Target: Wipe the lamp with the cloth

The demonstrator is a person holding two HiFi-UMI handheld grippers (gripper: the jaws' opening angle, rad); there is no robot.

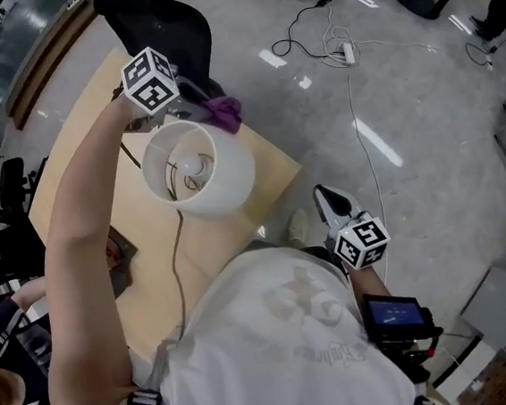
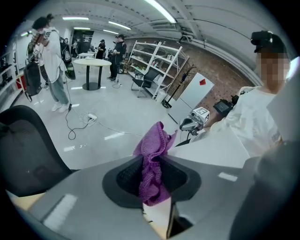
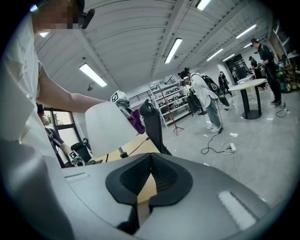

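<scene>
We note the left gripper (image 2: pixel 152 183) clamped on the bunched purple cloth (image 2: pixel 152 161), at the far rim of the white lamp shade (image 1: pixel 197 169); contact unclear. The lamp stands on the wooden table (image 1: pixel 146 253). The right gripper (image 3: pixel 149 180) is closed on nothing, well apart from the lamp. Risks, as we judge them: nothing steadies the lamp, so a firm push may tilt the shade or tip it over; a slipping cloth would let hard jaw tips scrape

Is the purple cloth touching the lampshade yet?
Cannot tell. In the head view the cloth sits at the lampshade rim, and the right gripper view shows them edge to edge; neither shows contact or a gap.
</scene>
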